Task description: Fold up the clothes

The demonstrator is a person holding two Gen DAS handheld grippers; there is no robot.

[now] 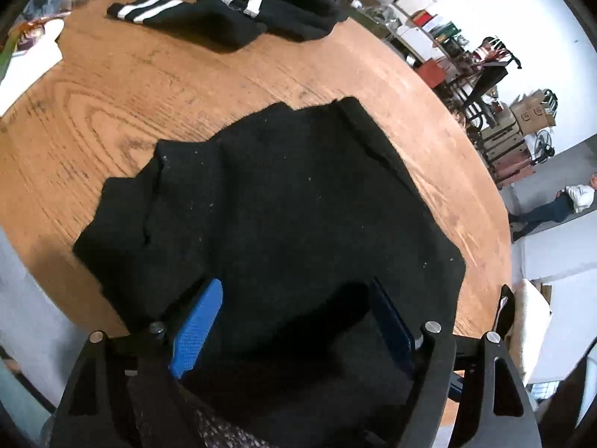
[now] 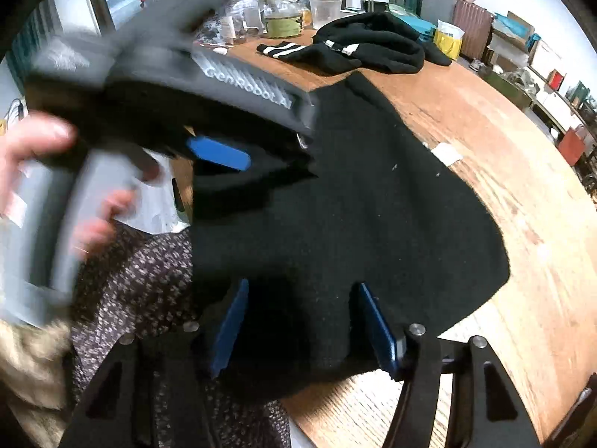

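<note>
Two hand-held grippers reach for the near edge of a flat black knitted garment (image 1: 283, 201) spread on a round, wood-grained surface (image 1: 149, 86), in what looks like the grasping step before a fold. The left hand-held gripper (image 1: 294, 317) hangs over the cloth with its blue-padded jaws spread wide, fabric lying between them but not visibly pinched. The right hand-held gripper (image 2: 302, 324) straddles the hem nearest the person, its blue pads apart with dark knit in the gap; they do not appear to press on it. In the right wrist view a bare hand (image 2: 41, 171), blurred, wraps the grey handle of the left tool at the garment's other near corner.

The next move seems to call for both pairs of jaws to close on the near edge, then lift and carry it away over the rest of the cloth, keeping the two corners level so the fold lands square.

The garment is thick, matt and flecked with pale lint, with a few overlapping layers and a ragged outline at its far side. A second black garment with white stripes (image 1: 238, 11) lies heaped well apart, near the far rim.
</note>
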